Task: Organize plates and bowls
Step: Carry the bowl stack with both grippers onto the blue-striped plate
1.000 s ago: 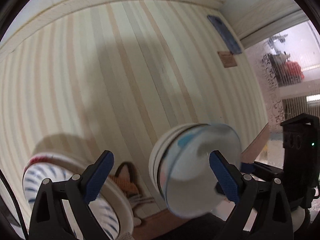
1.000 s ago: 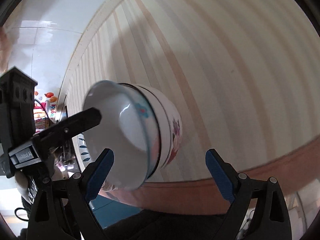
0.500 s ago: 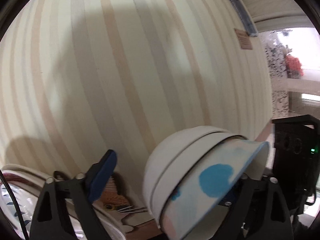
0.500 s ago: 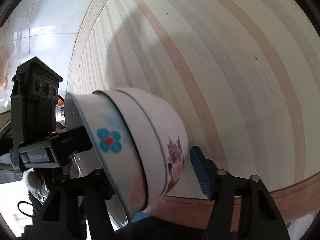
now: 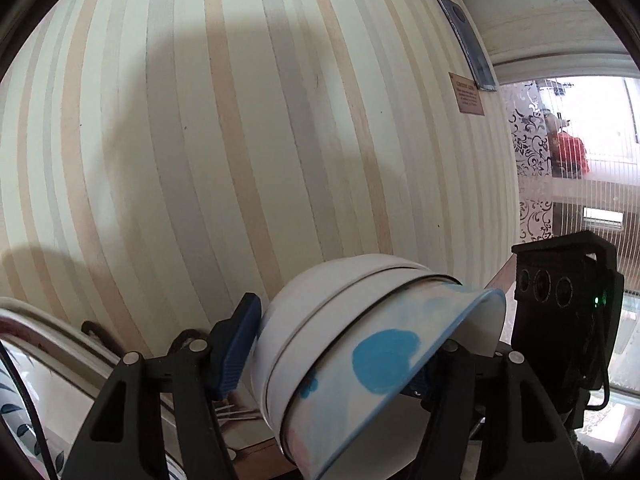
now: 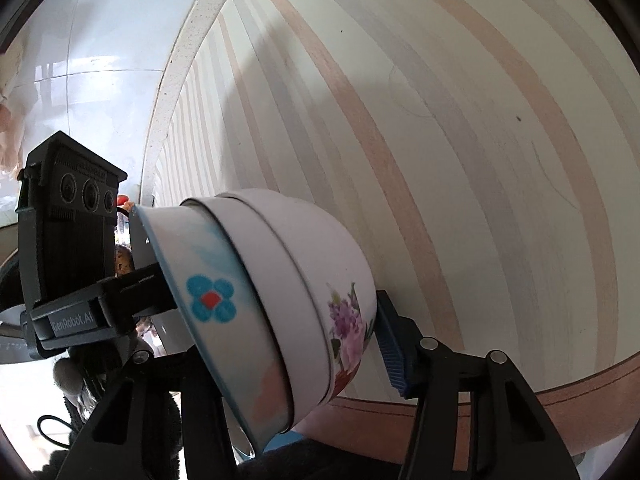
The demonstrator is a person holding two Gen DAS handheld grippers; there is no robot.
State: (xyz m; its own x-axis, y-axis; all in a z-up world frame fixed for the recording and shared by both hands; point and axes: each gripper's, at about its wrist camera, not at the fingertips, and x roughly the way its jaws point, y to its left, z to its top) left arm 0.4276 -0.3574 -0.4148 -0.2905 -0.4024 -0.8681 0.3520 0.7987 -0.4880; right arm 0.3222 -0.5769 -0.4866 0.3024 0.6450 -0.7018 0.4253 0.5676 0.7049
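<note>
A stack of three nested bowls (image 5: 360, 340) lies tipped on its side in the air in front of a striped wall. The inner bowl has a blue rim and blue flower marks; the outer one is white with a purple flower. My left gripper (image 5: 328, 364) is shut on the stack, its left pad (image 5: 236, 348) against the base and its other finger hidden at the mouth. The bowl stack (image 6: 280, 292) also sits in my right gripper (image 6: 288, 356), which is shut on it with the right pad (image 6: 390, 348) on the floral base. The left gripper's finger (image 6: 120, 296) reaches into the mouth.
A plate with blue leaf marks (image 5: 24, 404) leans at the lower left. The striped wall (image 5: 280, 140) fills the view, with a small plaque (image 5: 466, 94) and a bright window (image 5: 580, 168) on the right. A brown wooden band (image 6: 560, 392) runs below the wall.
Both grippers were wide open a second ago; both have closed onto the bowl stack. The stack has turned from mouth-on to side-on and fills more of each view.
</note>
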